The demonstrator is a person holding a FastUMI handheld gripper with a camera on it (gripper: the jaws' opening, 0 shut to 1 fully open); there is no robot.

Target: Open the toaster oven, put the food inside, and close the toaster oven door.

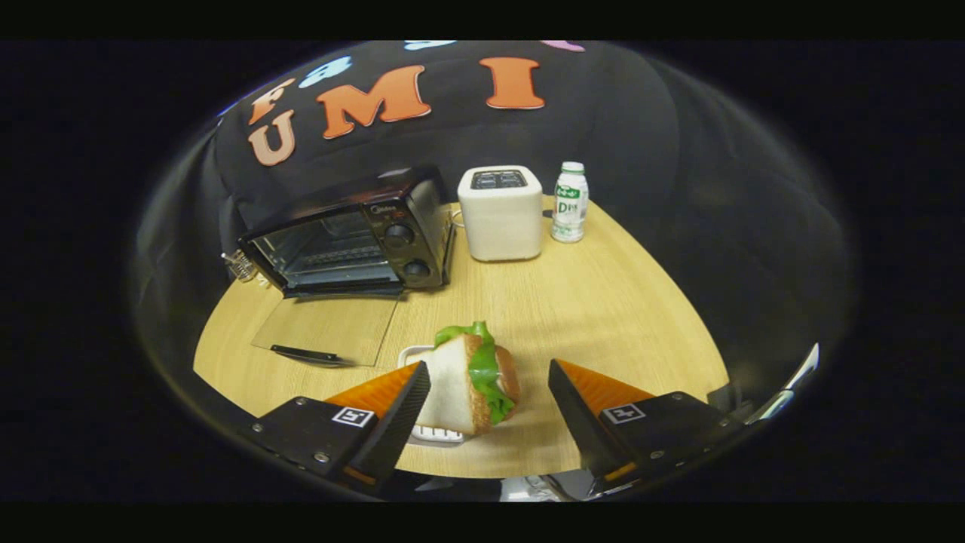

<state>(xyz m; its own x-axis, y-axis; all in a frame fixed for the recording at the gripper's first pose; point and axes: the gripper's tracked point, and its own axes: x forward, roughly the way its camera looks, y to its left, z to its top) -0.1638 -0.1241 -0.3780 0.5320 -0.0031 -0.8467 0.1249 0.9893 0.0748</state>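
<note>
A sandwich (pixel 473 377) of white bread and green lettuce stands on a small white plate (pixel 436 433) on the wooden table (pixel 603 317). My gripper (pixel 488 386) is open around it: the left finger's tip is close against the bread, the right finger stands well off to its right. The black toaster oven (pixel 354 234) sits beyond the fingers to the left, its glass door (pixel 324 328) folded down flat on the table, handle toward me, the inside rack visible.
A white pop-up toaster (pixel 501 213) stands right of the oven, and a small white-and-green bottle (pixel 570 202) stands right of that. Bare wood lies between the sandwich and the oven door. The table's rounded edge runs close on the right.
</note>
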